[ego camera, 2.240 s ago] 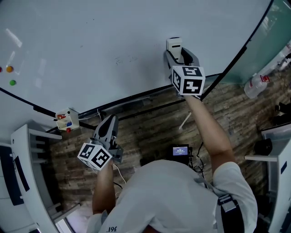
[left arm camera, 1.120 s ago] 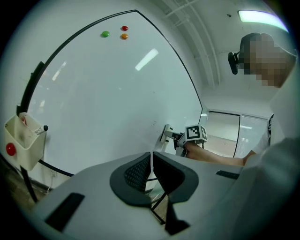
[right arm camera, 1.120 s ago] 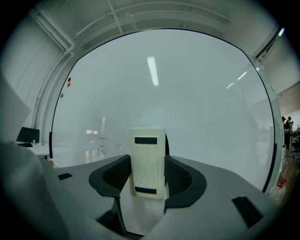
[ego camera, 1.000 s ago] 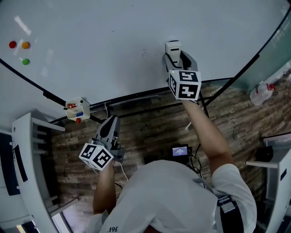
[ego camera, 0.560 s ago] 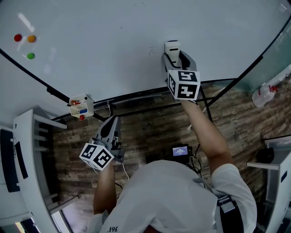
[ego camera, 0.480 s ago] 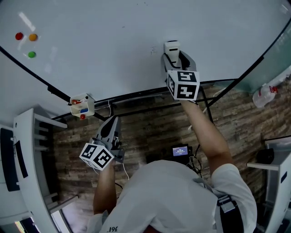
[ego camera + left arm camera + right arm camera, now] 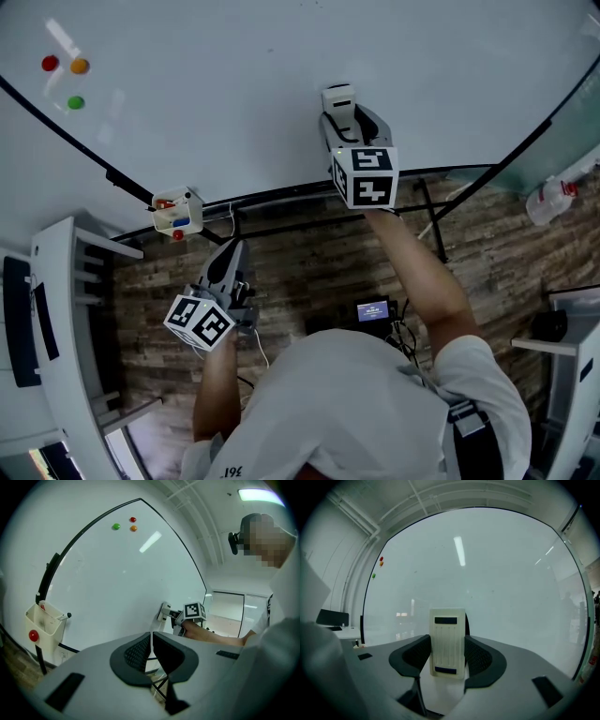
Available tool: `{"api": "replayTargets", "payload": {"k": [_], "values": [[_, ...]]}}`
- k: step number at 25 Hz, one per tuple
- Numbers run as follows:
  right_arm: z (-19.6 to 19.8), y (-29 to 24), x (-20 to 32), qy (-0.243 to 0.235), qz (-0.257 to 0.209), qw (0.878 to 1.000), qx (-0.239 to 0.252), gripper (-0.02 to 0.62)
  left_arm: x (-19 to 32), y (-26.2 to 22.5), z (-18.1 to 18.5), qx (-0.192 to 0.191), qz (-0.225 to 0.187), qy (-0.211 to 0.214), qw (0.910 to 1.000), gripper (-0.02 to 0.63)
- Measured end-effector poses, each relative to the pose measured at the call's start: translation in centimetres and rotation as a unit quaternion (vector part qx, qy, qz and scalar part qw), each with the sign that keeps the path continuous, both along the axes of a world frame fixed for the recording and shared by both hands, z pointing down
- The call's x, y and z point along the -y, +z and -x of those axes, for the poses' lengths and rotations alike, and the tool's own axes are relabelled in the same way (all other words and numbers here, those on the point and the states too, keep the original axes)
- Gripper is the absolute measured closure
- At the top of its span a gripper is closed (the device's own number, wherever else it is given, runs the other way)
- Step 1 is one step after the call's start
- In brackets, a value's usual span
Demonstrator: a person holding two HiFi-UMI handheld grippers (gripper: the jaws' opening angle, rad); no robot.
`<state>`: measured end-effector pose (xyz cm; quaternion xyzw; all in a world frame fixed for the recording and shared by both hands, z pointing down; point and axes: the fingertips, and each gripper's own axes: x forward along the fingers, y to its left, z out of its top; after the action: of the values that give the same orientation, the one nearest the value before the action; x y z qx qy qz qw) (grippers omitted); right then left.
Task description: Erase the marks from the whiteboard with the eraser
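Whiteboard (image 7: 234, 56) fills the upper part of the head view, bare but for three round magnets (image 7: 67, 77) (red, orange and green) near its left end. A small white marker holder (image 7: 176, 212) hangs from the whiteboard's lower frame to the right of them. The left gripper (image 7: 228, 251) hangs below that frame, off the whiteboard and over the wood-plank floor, its jaws closed to a thin slit with nothing between them. Further right, the right gripper (image 7: 341, 120) is clamped on the white eraser (image 7: 338, 97), which sits against the whiteboard just above the lower frame. In the right gripper view the eraser stands upright between the jaws. Its long axis runs along them and up the whiteboard, and its broad back faces the camera. Any marks left are too faint to make out with certainty. Only the right arm is placed to wipe, and open whiteboard lies to the eraser's left, right and above. A plastic bottle (image 7: 551, 199) stands beyond the whiteboard's right end.
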<state>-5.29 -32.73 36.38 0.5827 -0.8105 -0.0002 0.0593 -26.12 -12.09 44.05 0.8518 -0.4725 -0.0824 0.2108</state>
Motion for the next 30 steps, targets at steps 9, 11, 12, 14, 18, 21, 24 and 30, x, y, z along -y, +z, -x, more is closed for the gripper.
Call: {"api": "replayTargets", "payload": {"k": [9,11,12,14,18,21,24,30], "values": [[2.0,0.0,-0.3,-0.013,0.001,1.0,-0.005,0.351,-0.4,0.3,1.2,-0.001,-0.001,-0.007,1.0,0.599],[3.4,0.2,-0.4,-0.03,0.003,0.999,-0.016,0.351,-0.4,0.3,1.2,-0.002,-0.002,-0.005,1.0,0.598],[4.1,0.3,-0.4,-0.034,0.003,0.999,-0.022,0.35,-0.4,0.3,1.3,-0.003,-0.003,-0.005,1.0,0.599],[4.6,0.5,-0.3,-0.032,0.003,0.999,-0.022,0.35,-0.4,0.3,1.5,-0.003,-0.009,-0.003,0.9999,0.599],[4.5,0.5,-0.3,-0.028,0.006,0.999,-0.018,0.351,-0.6,0.3,2.1,-0.005,-0.003,-0.015,0.9999,0.599],[4.9,0.5,-0.3,-0.032,0.01,0.999,-0.016,0.35,-0.5,0.3,2.1,-0.007,-0.001,-0.015,0.9999,0.599],[6.2,0.6,-0.4,-0.056,0.016,0.998,-0.025,0.351,-0.4,0.3,1.8,-0.008,-0.005,-0.011,0.9999,0.598],[7.7,0.7,-0.8,-0.079,0.019,0.996,-0.032,0.35,-0.6,0.1,1.8,-0.006,-0.016,-0.008,0.9998,0.598]]}}
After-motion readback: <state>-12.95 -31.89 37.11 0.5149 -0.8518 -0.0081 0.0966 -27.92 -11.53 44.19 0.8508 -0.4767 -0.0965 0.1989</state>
